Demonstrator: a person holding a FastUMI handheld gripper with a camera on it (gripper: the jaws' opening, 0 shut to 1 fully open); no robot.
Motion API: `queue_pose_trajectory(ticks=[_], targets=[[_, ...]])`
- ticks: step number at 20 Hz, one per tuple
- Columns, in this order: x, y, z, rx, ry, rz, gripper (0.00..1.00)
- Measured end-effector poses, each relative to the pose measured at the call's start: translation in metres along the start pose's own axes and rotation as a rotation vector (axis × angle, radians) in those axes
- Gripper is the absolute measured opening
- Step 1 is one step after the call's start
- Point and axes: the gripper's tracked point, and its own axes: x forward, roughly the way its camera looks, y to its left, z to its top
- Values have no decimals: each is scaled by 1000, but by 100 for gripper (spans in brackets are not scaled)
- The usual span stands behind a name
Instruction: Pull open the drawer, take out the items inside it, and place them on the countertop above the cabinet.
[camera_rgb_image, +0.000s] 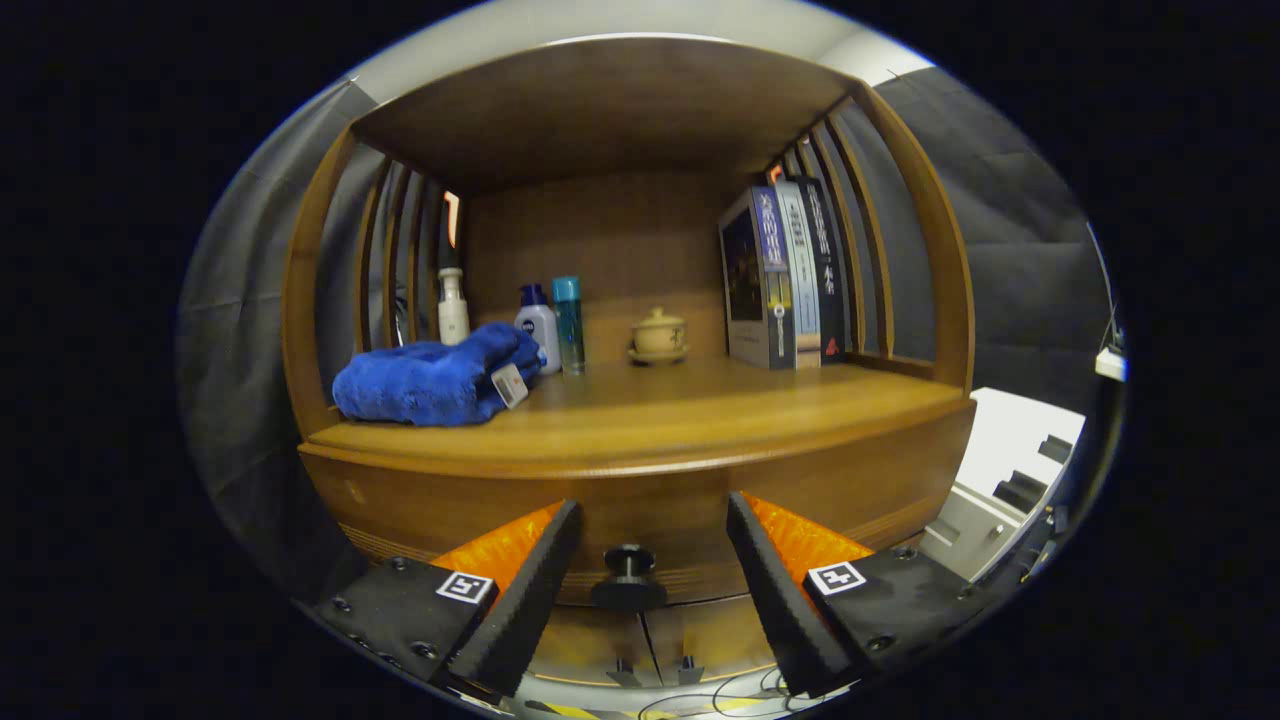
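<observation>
A wooden cabinet faces me, its drawer front (640, 500) flush and shut below the countertop (650, 415). A dark round drawer knob (628, 572) sticks out of the drawer front, low down. My gripper (652, 535) is open, its two fingers spread to either side of the knob without touching it. The knob sits in the gap, slightly nearer the left finger. The drawer's inside is hidden.
On the countertop lie a folded blue towel (430, 380) at the left, a white spray bottle (452, 308), a white bottle (538, 335), a teal bottle (569, 325), a lidded ceramic cup (658, 337) and upright books (785, 275) at the right. Lower cabinet doors (650, 635) sit under the drawer.
</observation>
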Motion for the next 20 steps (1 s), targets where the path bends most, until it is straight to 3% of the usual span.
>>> queue_pose_trajectory(ticks=[6, 8, 11, 13, 17, 20], targets=[[9, -1, -41, 93, 44, 8, 92], [10, 7, -39, 91, 33, 26, 80], [15, 8, -37, -41, 37, 18, 62], [10, 9, -42, -52, 52, 29, 49], [7, 6, -42, -62, 81, 19, 34], [-5, 6, -45, -90, 92, 24, 34]])
